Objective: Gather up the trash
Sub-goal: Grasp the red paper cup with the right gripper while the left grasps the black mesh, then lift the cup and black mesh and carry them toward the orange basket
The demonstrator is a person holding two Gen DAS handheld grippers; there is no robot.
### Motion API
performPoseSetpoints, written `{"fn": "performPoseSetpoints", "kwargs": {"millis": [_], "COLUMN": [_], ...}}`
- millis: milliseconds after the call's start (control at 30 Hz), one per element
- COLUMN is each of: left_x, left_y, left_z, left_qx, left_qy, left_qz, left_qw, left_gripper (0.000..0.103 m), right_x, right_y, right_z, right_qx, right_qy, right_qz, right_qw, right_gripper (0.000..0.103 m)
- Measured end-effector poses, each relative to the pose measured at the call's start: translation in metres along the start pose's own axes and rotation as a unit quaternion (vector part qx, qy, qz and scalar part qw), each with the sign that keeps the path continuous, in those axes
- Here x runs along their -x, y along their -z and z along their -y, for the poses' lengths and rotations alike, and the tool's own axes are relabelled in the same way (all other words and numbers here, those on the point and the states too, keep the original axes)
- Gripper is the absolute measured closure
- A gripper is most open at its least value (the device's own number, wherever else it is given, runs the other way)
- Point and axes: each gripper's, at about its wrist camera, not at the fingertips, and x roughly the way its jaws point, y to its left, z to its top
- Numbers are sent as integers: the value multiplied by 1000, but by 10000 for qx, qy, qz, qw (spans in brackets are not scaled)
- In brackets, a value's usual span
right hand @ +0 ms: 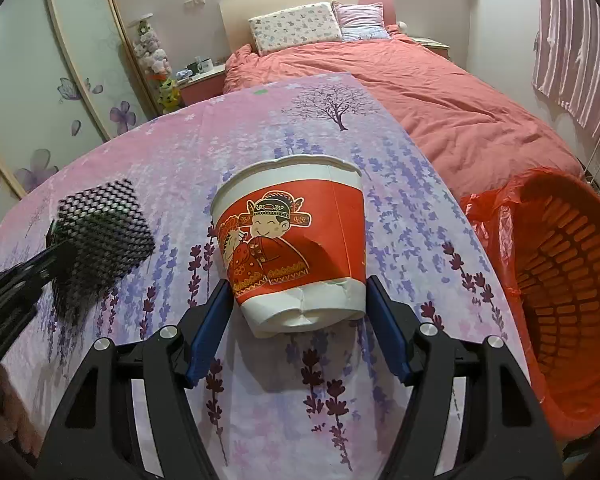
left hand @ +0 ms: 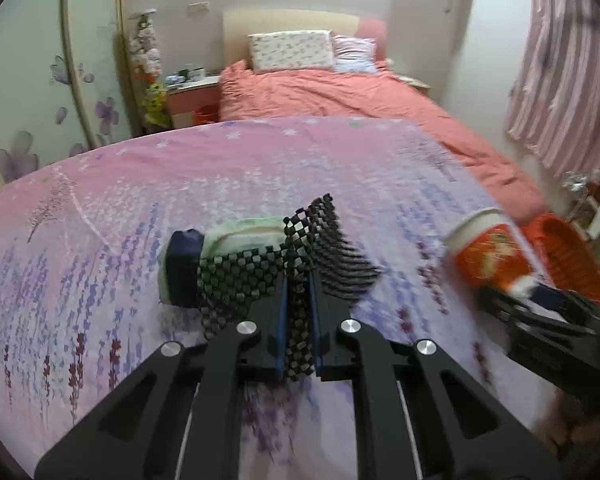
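My left gripper is shut on a black-and-white checkered wrapper and holds it above the table; the wrapper also shows in the right wrist view. A green and navy packet lies on the table behind it. My right gripper is shut on a dented red-and-white paper cup with a cartoon figure, held by its base. The cup also shows in the left wrist view. An orange basket lined with a red bag stands right of the table.
The table is covered with a pink and purple flowered cloth. A bed with a coral cover lies beyond it. A wardrobe with flower panels is at the left, striped curtains at the right.
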Motion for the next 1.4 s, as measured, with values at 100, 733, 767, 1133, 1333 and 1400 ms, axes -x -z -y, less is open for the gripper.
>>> {"fn": "performPoseSetpoints", "kwargs": {"millis": [100,733,767,1133,1333,1400], "left_x": [19,-4,-3,54,49,50], "left_y": [13,7,-4,-61,-50,-43], "left_z": [4,-7,-13,12,16,5], "left_qx": [-55,113,322,62,126,234], "left_qy": [372,23,177,552,679,714], "left_qz": [24,-142,-125,447,235,177], "left_qw": [9993,9998,9992,9975,9973,9970], "left_gripper": [92,96,96,96,95,95], "right_x": [3,6,6,6,9,9], "right_y": [4,11,11,11,14,14], "right_z": [3,2,2,4,11,12], "right_qx": [-17,64,57,33,7,6], "right_qy": [-9,140,132,126,123,121], "right_qz": [8,-20,-18,-8,0,0], "right_qw": [10000,9999,9999,9999,9999,9999], "right_gripper": [36,36,36,36,36,36]}}
